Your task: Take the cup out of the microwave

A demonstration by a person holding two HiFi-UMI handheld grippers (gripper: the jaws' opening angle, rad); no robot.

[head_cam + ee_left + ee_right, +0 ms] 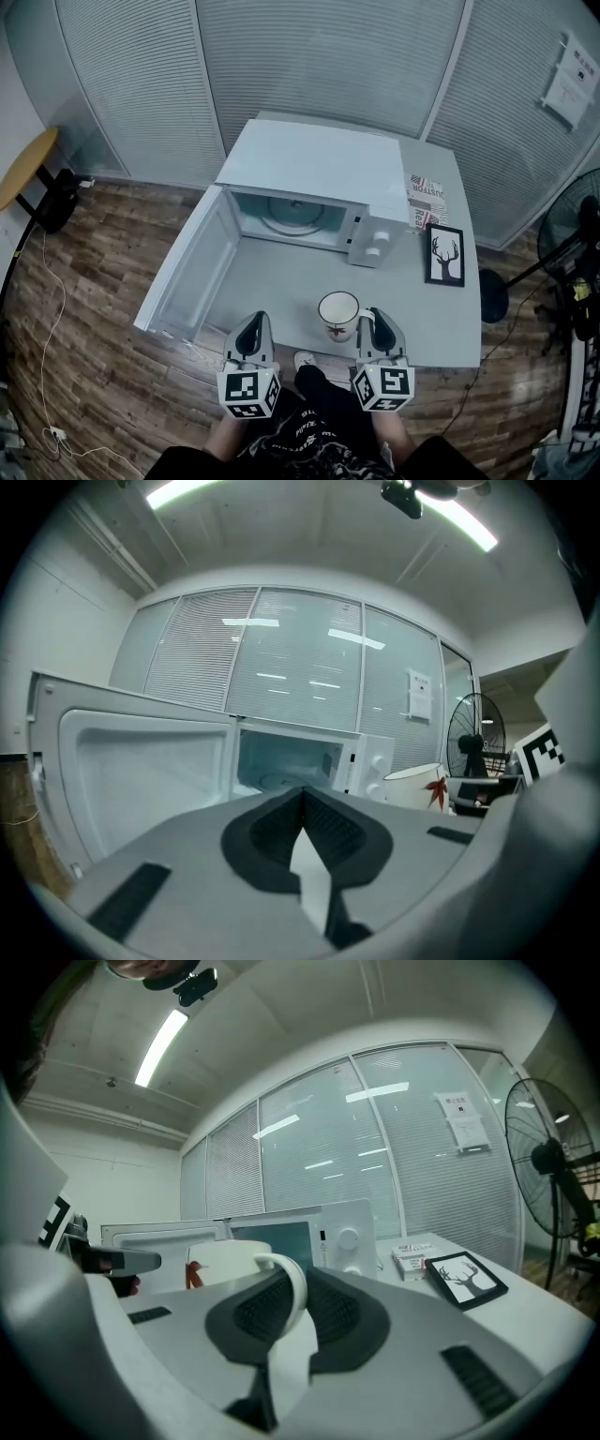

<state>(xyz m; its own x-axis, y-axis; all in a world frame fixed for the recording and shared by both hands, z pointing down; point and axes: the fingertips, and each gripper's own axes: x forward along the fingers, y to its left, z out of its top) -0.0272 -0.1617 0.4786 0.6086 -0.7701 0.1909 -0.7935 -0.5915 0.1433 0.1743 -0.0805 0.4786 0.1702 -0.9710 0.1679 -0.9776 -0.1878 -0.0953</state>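
Note:
A white cup [337, 314] with a red leaf print is outside the microwave [319, 169], over the grey table [281, 281] near its front edge. My right gripper [367, 319] is shut on the cup's handle [292, 1290], which shows as a white loop between the dark pads in the right gripper view. The cup's body [220, 1262] lies just left of those jaws. My left gripper [251, 326] hovers left of the cup, apart from it, its jaws closed together with nothing in them. From the left gripper view the cup [412, 785] appears at the right. The microwave cavity is empty.
The microwave door [187, 267] stands swung open to the left, over the table's left edge. A framed deer picture [445, 255] and a printed box [427, 192] lie right of the microwave. A fan [572, 225] stands on the floor at right.

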